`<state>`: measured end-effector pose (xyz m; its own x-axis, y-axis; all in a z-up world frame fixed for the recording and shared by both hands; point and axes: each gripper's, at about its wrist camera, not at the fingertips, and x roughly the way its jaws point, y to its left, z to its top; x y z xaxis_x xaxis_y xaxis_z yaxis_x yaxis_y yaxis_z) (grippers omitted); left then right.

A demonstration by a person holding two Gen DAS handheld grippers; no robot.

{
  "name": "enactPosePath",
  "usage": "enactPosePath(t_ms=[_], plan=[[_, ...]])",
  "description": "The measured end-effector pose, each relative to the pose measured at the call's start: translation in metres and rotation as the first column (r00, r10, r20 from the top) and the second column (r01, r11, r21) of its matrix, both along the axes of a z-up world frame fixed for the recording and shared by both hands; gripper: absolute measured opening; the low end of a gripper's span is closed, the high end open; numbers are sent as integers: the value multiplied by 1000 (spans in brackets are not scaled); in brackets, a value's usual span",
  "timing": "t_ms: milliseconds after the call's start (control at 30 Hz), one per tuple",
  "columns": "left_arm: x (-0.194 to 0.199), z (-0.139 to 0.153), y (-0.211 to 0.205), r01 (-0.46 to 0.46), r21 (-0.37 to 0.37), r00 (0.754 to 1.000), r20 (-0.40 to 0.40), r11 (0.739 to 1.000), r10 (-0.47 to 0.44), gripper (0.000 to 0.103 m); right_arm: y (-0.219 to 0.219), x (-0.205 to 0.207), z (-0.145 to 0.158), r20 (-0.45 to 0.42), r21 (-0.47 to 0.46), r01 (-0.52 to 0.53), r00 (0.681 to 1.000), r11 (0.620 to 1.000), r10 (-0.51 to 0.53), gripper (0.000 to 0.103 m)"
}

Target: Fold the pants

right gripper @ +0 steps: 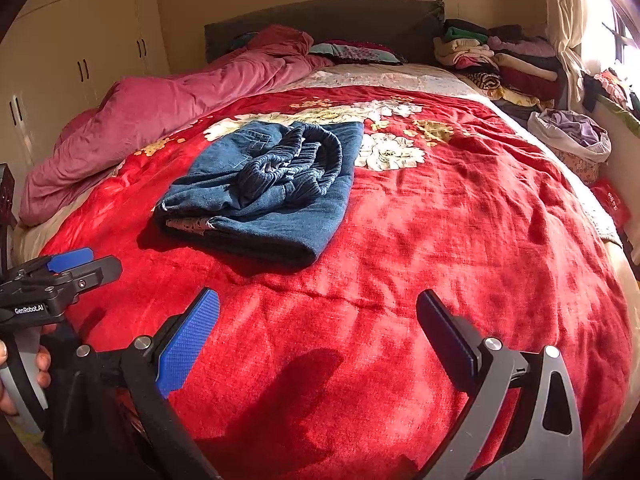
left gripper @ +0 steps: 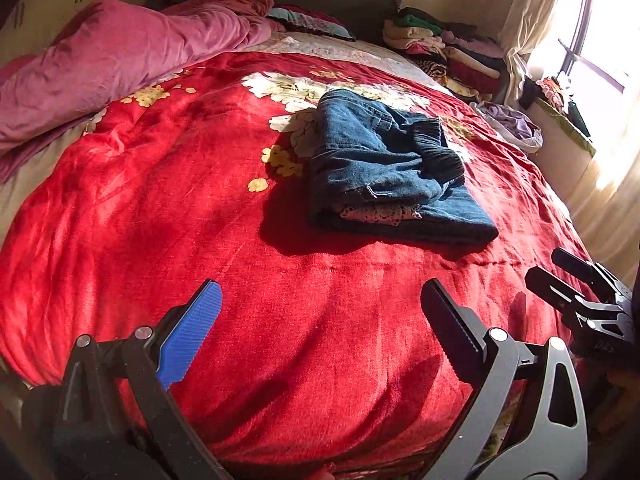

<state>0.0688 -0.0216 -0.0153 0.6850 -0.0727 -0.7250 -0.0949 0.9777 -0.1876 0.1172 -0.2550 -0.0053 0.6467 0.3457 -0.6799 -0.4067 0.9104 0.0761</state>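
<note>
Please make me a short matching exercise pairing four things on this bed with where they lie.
Things:
1. blue pants
2. pink duvet
3. stack of folded clothes
4. white bag of laundry

Places:
A. far right corner, by the headboard
B. middle of the red blanket
C. right edge, near the window
D. along the left side

Pairs: 1-B, 2-D, 3-A, 4-C

Strong sunlight floods in through the window (left gripper: 596, 36) to the right of the jaws and blows it out to white glare. Hard dark shadows fall on the red blanket (left gripper: 320, 340) between the jaws. Straight edges bow at the rims; corners go dark.
</note>
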Motion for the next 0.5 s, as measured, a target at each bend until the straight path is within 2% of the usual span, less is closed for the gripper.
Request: enactPosePath(t_ms=[500], plan=[[-1,3,1,-9,7,1000,-2,1000,9,94,0,-3,2,8,3,-5,1000,1000,5,98]])
